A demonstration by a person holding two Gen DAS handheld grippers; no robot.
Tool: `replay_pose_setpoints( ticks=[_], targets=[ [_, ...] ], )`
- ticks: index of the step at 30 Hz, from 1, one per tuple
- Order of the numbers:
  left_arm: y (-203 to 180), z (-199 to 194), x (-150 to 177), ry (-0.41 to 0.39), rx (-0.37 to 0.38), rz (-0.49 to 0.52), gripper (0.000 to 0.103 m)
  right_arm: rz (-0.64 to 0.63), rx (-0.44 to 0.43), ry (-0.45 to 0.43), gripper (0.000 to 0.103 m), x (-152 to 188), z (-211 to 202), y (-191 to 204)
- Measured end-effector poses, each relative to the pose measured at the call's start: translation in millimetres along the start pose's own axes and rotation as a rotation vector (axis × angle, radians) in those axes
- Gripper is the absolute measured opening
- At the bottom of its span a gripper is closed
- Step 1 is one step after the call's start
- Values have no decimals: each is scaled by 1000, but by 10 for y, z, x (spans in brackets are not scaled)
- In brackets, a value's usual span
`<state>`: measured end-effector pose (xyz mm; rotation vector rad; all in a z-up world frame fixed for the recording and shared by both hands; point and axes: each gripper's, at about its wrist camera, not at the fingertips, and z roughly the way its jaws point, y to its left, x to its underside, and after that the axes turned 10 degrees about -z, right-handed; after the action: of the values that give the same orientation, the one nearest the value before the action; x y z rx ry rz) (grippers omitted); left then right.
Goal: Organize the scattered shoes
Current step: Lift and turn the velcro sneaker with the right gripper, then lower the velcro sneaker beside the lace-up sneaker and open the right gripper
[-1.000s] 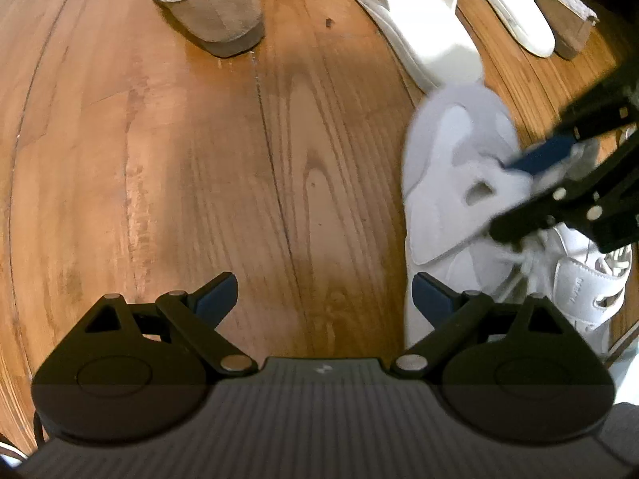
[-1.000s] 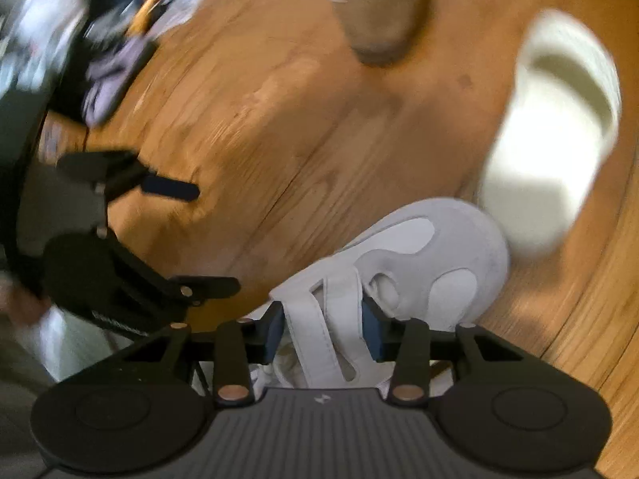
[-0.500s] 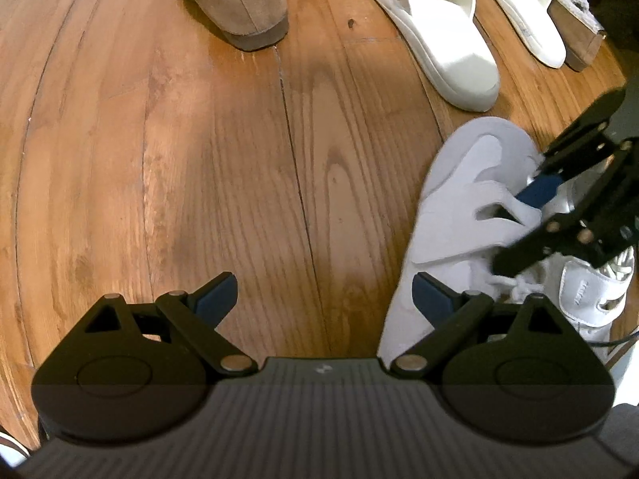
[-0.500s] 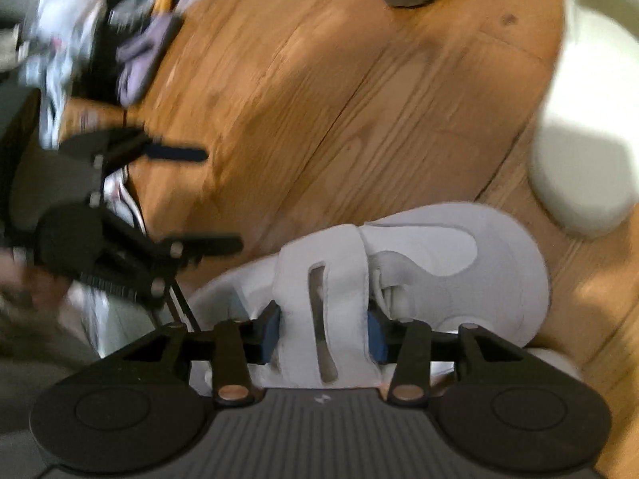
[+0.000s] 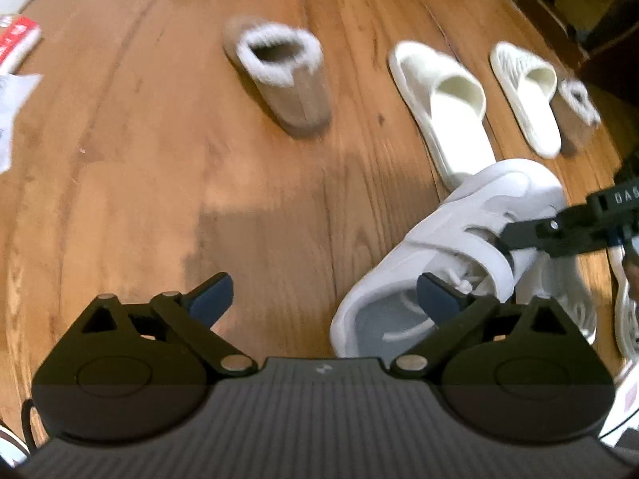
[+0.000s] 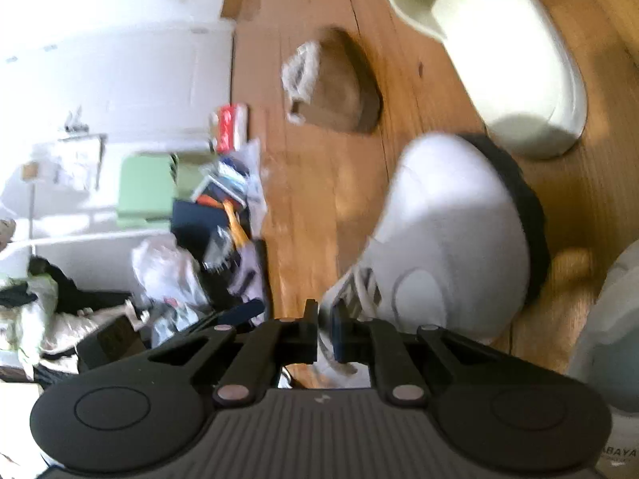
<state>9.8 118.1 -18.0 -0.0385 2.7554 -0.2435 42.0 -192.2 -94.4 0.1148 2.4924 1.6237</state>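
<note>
Pinching the white sneaker (image 6: pixel 451 239), the right gripper (image 6: pixel 325 335) tilts it sideways.

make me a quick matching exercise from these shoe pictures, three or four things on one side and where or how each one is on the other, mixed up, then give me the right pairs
Things:
1. white sneaker
2. tan fur-lined slipper
3. left claw
4. red and white packet

States:
A. open, holding nothing
B. at the floor's far left edge
C. pinched by the right claw
D. alone on the bare wooden floor

Pairs: 1-C, 2-D, 3-A, 4-B
</note>
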Motion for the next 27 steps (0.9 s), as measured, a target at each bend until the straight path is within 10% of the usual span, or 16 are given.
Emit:
replay_pose_setpoints(
  ticks=[12,21,25,27],
  targets=[
    [-478,82,85,6,95,86,100,138,-122,-525,8,356,-1401,170],
    [-1006,238,93,50,201,170,100,451,74,-910,8,1170,-2137,-83],
    [-1123,335,159,88,217,201,100,654,305,-914,46,1458,-2038,-119],
    [-1115,424,187,121,212,202,100,613,466,-693,78,1355,-1992,-51]
  ],
)
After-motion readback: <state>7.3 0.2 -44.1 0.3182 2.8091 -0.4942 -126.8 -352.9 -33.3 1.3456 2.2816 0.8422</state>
